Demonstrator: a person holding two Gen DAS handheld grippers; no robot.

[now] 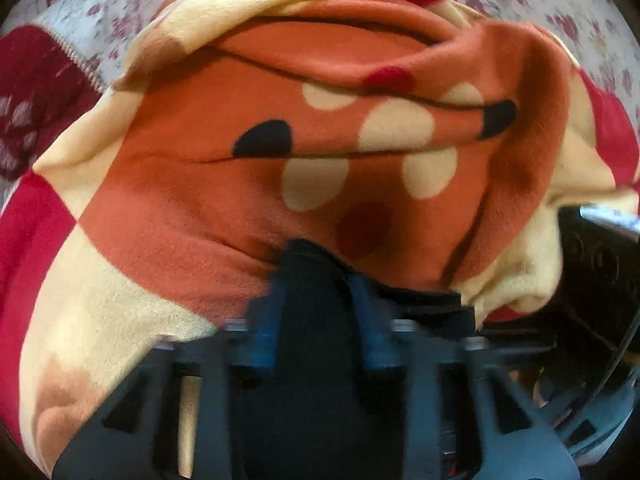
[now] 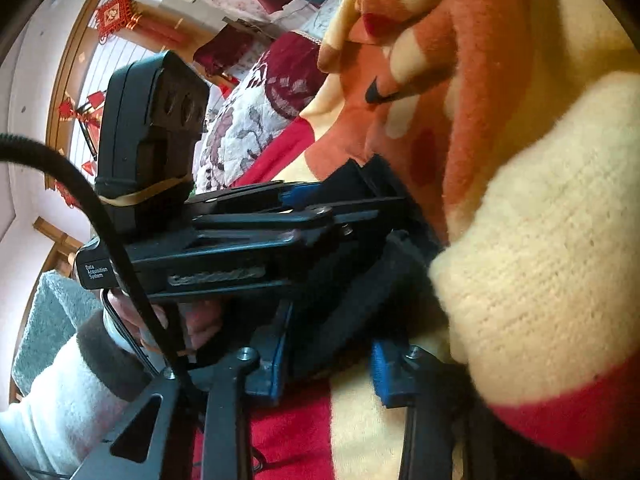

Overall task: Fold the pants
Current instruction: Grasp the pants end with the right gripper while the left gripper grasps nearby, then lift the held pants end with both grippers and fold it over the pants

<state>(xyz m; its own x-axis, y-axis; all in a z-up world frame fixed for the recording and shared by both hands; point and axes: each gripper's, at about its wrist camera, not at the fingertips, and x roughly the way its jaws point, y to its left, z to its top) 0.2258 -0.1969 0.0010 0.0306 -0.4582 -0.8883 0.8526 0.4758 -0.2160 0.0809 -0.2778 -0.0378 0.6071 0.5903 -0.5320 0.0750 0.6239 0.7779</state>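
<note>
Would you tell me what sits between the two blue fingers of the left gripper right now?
A fold of black fabric, apparently the waistband of the pants, is pinched between the left gripper's blue fingers. The left wrist view shows it best.

Under my fingers lay a bed spread with a pale quilted cover printed with small dark-red flowers [image 1: 132, 20], bare from ten to two o'clock in my left view. A dark red patch with pale paw-like prints [image 1: 28, 112] sat at nine o'clock. Directly on the quilt lay the fleece pants, patterned in orange, cream and red blocks with cream dots and black marks [image 1: 224, 120], bunched in thick folds across the middle. In my right view the same quilt [image 2: 236, 128] showed at ten o'clock beyond the fleece.
</note>
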